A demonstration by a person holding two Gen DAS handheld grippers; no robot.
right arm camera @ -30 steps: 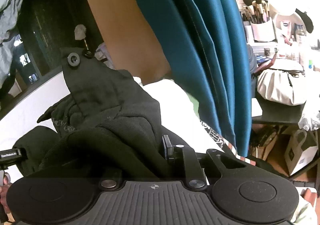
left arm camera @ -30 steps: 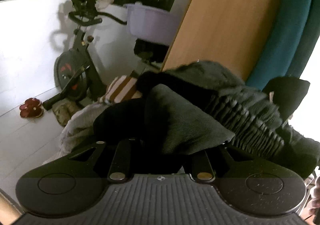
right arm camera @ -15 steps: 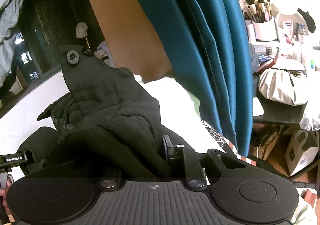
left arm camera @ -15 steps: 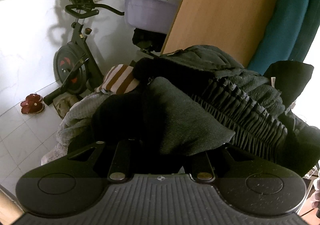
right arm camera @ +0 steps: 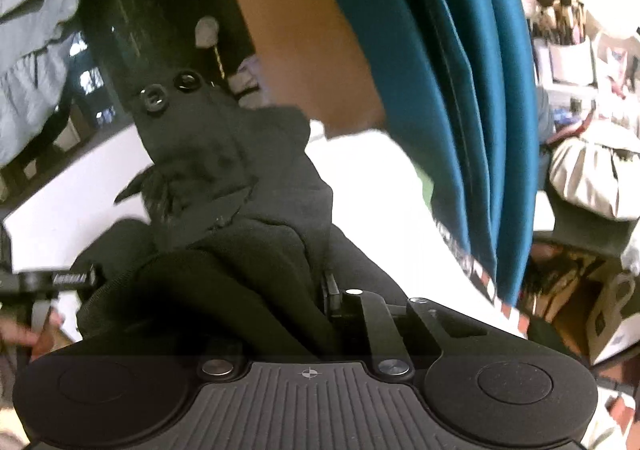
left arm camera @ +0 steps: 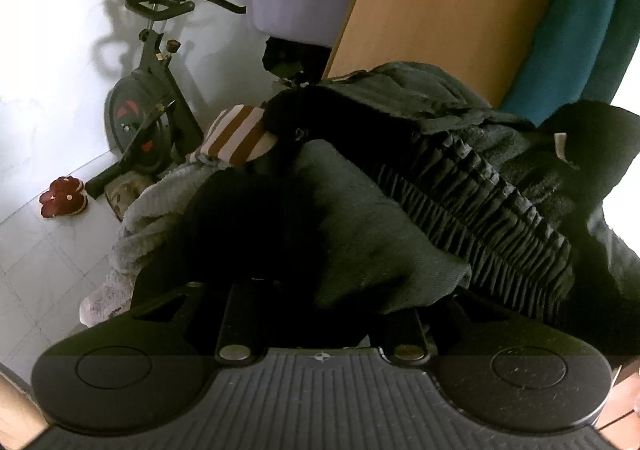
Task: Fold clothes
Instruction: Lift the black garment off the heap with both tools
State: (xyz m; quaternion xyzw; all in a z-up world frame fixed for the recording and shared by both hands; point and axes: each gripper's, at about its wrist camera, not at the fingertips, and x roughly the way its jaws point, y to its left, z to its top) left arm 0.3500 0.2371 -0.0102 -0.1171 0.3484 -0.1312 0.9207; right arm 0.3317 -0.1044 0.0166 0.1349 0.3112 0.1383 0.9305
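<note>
Between both tools, held up off any surface: dark garment, soft, thick, limp, elastic gathered waistband. Left tool grasping bunched cloth, jaws easing apart; right tool clamping tighter on the buttoned end. Best grip: waistband corners.

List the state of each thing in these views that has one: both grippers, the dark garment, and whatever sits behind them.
left gripper: jaws opening, dark cloth between them
right gripper: jaws closing on dark cloth
dark garment: bunched, gathered waistband stretched between the grippers
snap buttons: unfastened
teal curtain: hanging in folds
lavender basin: upright
exercise bike: standing
red slippers: lying on the floor
</note>
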